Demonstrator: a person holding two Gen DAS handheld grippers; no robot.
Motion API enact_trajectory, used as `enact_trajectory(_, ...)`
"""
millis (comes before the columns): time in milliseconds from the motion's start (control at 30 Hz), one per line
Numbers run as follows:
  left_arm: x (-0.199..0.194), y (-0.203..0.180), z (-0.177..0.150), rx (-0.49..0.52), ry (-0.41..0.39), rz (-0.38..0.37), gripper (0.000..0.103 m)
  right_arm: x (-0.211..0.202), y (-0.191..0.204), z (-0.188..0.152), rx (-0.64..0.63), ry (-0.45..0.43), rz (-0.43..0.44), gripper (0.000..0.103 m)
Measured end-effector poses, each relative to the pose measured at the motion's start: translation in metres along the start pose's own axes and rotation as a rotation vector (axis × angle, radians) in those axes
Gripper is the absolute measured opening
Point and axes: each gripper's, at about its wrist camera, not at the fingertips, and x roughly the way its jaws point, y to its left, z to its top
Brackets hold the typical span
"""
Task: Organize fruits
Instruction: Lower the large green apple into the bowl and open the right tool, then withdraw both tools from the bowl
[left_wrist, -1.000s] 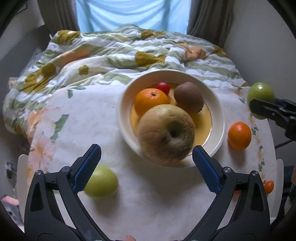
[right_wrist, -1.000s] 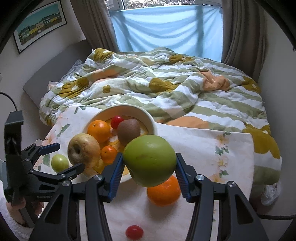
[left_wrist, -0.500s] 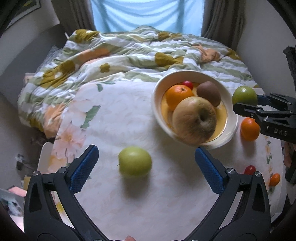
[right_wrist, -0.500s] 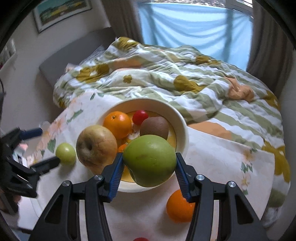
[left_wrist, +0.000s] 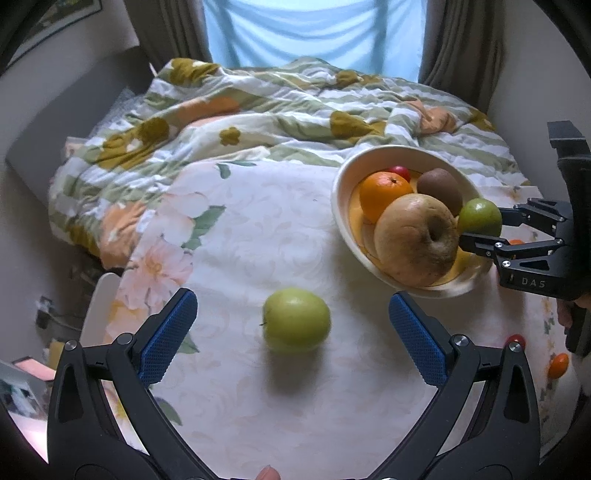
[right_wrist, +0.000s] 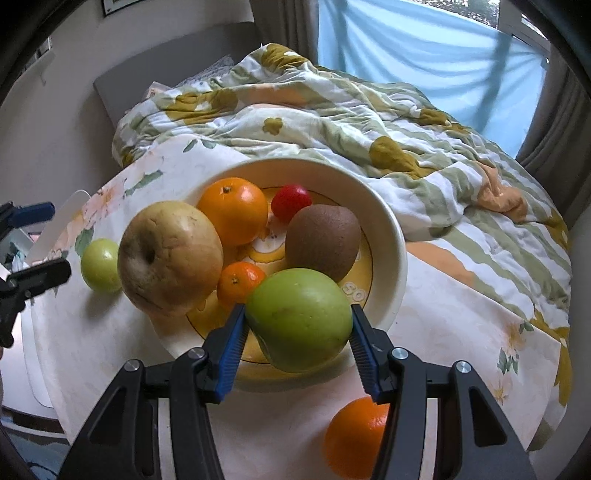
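- The left claw (left_wrist: 291, 328) stands wide and holds nothing, with a small green apple (left_wrist: 296, 319) on the worktop (left_wrist: 240, 258) between its pads.
- The bowl (right_wrist: 391, 236) holds a big yellowish apple (right_wrist: 170, 254), an orange (right_wrist: 233, 208), a mandarin (right_wrist: 240, 282), a red tomato (right_wrist: 291, 201) and a kiwi (right_wrist: 323, 240) (all crowded together).
- The right claw (right_wrist: 297, 341) grips a large green apple (right_wrist: 299, 317) over the bowl's near rim, just beside the kiwi and mandarin.
- A second orange (right_wrist: 354, 435) lies on the worktop, partly behind the right claw.

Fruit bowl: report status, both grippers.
Right gripper shut on green apple, over bowl near rim. Left gripper open, small green apple between its fingers on the table. Big yellow apple crowds the bowl.
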Motion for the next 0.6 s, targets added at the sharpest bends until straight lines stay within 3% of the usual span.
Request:
enact_trajectory(267, -0.006, 0.015, -0.001, -0.054, -0.012, -0.048, 0.103, 0.008, 0.0, 0.0, 0.006, 0.034, 0.023, 0.051)
enact_trajectory(333, -0.007, 0.017, -0.002, -0.055, -0.011, -0.044, 0.103, 0.003, 0.0, -0.001, 0.007, 0.002, 0.03, 0.068)
enact_trajectory(367, -0.008, 0.018, -0.002, -0.056, -0.01, -0.042, 0.103, 0.0, 0.0, 0.0, 0.006, -0.018, 0.033, 0.089)
enact_trajectory(400, -0.008, 0.018, -0.002, -0.056, -0.009, -0.04, 0.103, -0.002, 0.001, 0.0, 0.006, -0.029, 0.03, 0.103)
enact_trajectory(600, -0.013, 0.021, -0.002, -0.047, 0.001, -0.019, 0.103, -0.013, 0.006, 0.0, -0.006, -0.053, 0.005, 0.103)
